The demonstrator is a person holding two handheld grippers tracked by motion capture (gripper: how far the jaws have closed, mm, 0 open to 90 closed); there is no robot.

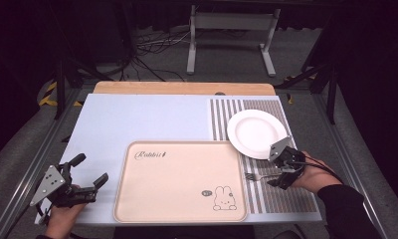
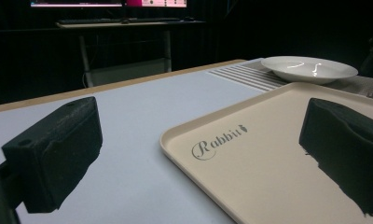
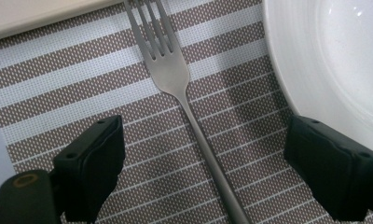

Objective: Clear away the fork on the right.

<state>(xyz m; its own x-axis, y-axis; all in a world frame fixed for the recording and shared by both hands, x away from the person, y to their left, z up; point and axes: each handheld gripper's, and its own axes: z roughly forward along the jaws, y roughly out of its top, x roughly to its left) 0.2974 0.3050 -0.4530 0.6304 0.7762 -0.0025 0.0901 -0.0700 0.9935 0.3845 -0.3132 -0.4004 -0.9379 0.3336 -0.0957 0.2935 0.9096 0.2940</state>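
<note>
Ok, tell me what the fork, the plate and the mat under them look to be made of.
Fork: likely steel, brushed matt grey with a dull, even sheen.
Plate: probably glazed ceramic, white and glossy with bright highlights.
Mat: seemingly woven plastic or fabric, with a fine mesh texture in brown and white stripes.

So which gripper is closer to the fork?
The right gripper: the fork lies between its open fingers. The left gripper is far off, across the tray.
</note>
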